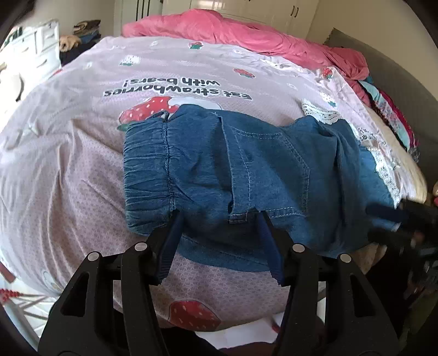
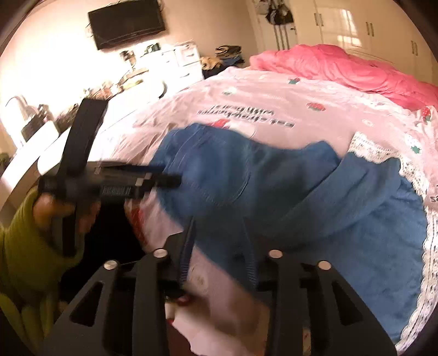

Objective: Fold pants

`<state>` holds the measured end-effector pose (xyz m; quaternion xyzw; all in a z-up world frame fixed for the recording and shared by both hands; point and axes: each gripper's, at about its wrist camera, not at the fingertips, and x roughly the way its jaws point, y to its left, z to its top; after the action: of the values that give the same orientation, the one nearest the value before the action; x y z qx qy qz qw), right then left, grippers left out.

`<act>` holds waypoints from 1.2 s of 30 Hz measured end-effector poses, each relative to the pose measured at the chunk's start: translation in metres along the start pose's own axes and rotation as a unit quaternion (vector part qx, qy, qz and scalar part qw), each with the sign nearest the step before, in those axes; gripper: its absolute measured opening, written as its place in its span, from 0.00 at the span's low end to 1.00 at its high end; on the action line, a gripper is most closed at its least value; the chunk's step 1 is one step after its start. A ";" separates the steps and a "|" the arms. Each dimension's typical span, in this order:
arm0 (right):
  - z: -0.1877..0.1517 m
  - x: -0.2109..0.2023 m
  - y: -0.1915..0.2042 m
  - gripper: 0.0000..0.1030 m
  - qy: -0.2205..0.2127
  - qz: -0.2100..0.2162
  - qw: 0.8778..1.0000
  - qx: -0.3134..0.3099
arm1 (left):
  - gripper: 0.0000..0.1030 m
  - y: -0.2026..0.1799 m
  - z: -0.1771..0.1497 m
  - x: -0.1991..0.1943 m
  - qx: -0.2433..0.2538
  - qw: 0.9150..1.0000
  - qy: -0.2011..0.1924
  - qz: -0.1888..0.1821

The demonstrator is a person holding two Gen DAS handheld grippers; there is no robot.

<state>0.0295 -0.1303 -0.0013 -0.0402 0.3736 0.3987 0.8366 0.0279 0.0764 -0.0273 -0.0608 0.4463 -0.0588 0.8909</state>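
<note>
Denim pants [image 1: 246, 175] are lying folded on the bed [image 1: 68, 164], on the pink strawberry-print sheet, elastic waistband facing left in the left wrist view, a back pocket showing on top. Left gripper [image 1: 219, 216] is sitting at the near edge of the pants, jaws standing spread; the fingers [image 1: 171, 241] are flanking the fabric edge, pads not pressing on it, a fold hem sitting between them. Right gripper [image 2: 219, 227] is hovering at the near edge of the pants too, jaws partly apart, denim lying between and under the fingers [image 2: 187, 252]; frame is blurred, no clear pinch visible. In the right wrist view the left gripper [image 2: 169, 179] is showing from the side, held by a hand [image 2: 54, 208] in a green sleeve [image 2: 24, 254]. A lace-edged cloth [image 2: 383, 156] is lying beside the pants toward the right. A pink duvet [image 1: 246, 32] is bunched at the far end of the bed. A wall TV [image 2: 127, 23] and a cluttered dresser [image 2: 180, 60] are standing beyond the bed.
</note>
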 end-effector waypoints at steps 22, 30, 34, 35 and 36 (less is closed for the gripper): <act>0.012 -0.049 -0.100 0.51 -0.038 -0.118 0.985 0.123 | 0.61 -0.058 0.035 -0.040 0.047 0.995 -0.060 -0.065; 0.041 -0.056 -0.158 0.58 -0.031 -0.171 0.974 0.146 | 0.59 -0.121 0.045 0.031 0.084 0.983 0.021 -0.163; 0.062 -0.037 -0.177 0.63 -0.011 -0.186 0.972 0.141 | 0.58 -0.131 0.048 0.064 0.079 0.981 0.054 -0.171; 0.069 -0.028 -0.178 0.63 -0.003 -0.190 0.973 0.132 | 0.58 -0.131 0.048 0.068 0.075 0.982 0.055 -0.165; 0.074 -0.018 -0.180 0.63 0.006 -0.192 0.973 0.125 | 0.57 -0.130 0.046 0.072 0.073 0.983 0.054 -0.161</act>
<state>0.1915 -0.2366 0.0226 -0.0088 0.4106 0.1809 0.8936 0.1011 -0.0601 -0.0355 -0.0635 0.4730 -0.2373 0.8461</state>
